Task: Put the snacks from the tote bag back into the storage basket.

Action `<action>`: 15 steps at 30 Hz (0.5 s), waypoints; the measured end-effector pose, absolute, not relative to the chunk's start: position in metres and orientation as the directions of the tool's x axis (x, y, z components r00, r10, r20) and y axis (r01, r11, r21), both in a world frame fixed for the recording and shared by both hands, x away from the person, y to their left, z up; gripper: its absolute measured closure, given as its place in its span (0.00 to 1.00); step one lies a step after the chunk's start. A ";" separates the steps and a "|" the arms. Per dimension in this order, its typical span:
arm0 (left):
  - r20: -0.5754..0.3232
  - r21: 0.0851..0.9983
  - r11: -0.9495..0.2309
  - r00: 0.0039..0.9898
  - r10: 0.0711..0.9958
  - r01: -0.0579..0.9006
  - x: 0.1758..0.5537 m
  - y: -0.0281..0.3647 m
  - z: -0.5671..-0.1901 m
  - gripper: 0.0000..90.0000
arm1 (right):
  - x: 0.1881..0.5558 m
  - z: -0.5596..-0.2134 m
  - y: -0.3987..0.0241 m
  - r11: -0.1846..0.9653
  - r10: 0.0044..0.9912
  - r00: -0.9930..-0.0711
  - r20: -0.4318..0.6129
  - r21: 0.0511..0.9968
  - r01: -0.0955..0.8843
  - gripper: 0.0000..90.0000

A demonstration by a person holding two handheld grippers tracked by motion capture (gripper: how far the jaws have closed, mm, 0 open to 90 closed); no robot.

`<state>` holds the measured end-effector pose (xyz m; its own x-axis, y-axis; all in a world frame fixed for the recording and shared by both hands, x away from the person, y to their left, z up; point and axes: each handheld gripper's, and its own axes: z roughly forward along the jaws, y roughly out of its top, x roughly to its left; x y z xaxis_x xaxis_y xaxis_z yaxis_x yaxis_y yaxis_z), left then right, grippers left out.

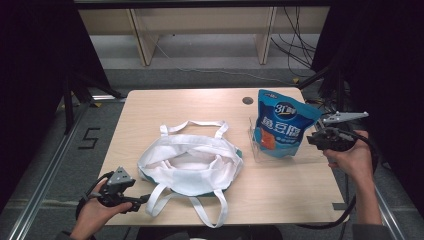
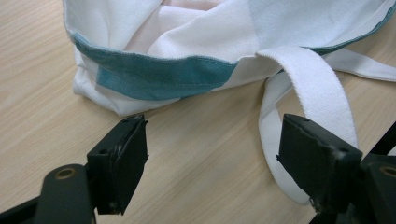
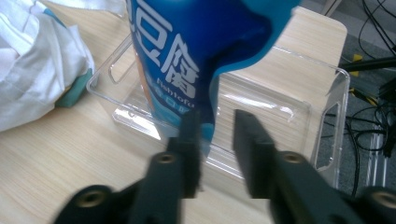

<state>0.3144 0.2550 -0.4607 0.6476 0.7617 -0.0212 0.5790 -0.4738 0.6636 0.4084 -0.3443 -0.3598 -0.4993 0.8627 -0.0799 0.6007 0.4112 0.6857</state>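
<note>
Blue pouch (image 1: 282, 125) stands upright in the clear tray (image 1: 260, 155) at table (image 1: 150, 107) right. Right gripper (image 3: 215, 128) jaws narrowed around the pouch's edge, contact unclear. White tote bag (image 1: 192, 165) lies mid-table; left gripper (image 2: 212, 154) spread, just beside its strap (image 2: 322, 98).

Left gripper (image 1: 141, 200) held low, level, fingers (image 2: 119, 161) wide apart. Right gripper (image 1: 311, 139) level, pointing left, fingers (image 3: 250, 140) narrowly parted.
</note>
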 end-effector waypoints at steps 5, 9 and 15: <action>-0.019 0.661 -0.478 0.650 0.760 0.579 0.315 0.255 -0.461 0.26 | 0.413 -0.368 -0.338 0.437 0.841 -0.536 -0.068 0.670 0.600 1.00; -0.016 0.660 -0.482 0.653 0.757 0.576 0.315 0.254 -0.461 0.26 | 0.418 -0.370 -0.331 0.436 0.839 -0.540 -0.063 0.671 0.599 1.00; -0.018 0.662 -0.480 0.652 0.758 0.576 0.315 0.254 -0.461 0.26 | 0.429 -0.375 -0.327 0.455 0.841 -0.530 -0.108 0.671 0.586 1.00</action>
<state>0.3147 0.2544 -0.4609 0.6522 0.7579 -0.0175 0.5758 -0.4802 0.6617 0.4290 -0.3275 -0.3747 -0.5299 0.8411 -0.1084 0.5856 0.4554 0.6706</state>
